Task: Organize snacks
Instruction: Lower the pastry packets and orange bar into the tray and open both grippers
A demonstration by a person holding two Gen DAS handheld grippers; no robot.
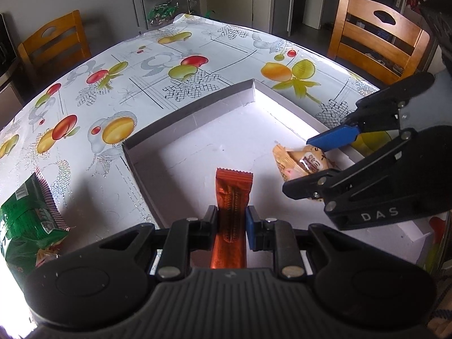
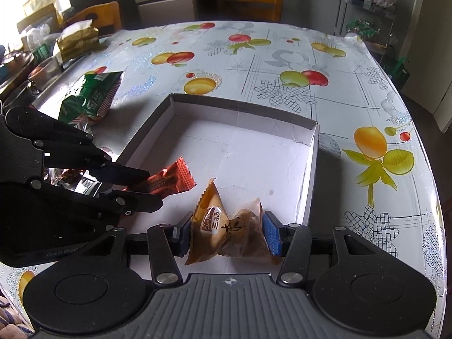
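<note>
1. A shallow white box [image 2: 245, 152] lies on a table [image 2: 296, 56] covered with a fruit-print cloth; both grippers reach into the box's near part.
2. The left gripper [image 1: 232, 220] is clenched on an orange bar [image 1: 231, 195], the wrapper's far end pointing into the box.
3. The right gripper [image 2: 226, 230] grasps a brown pouch [image 2: 226, 231] from both sides, its pads standing moderately apart, just above the box floor near the right wall.
4. A green bag [image 2: 90, 96] lies on the cloth left of the box.
5. Wooden chairs [image 1: 375, 39] stand at the table's far side, and a metal rack [image 1: 158, 2] with bagged goods stands beyond the far edge.
6. Only the right wrist view shows the far-left clutter: a gold packet [image 2: 76, 39] and pots [image 2: 42, 70].
7. Only the left wrist view shows the bar pinched squarely between the pads.
</note>
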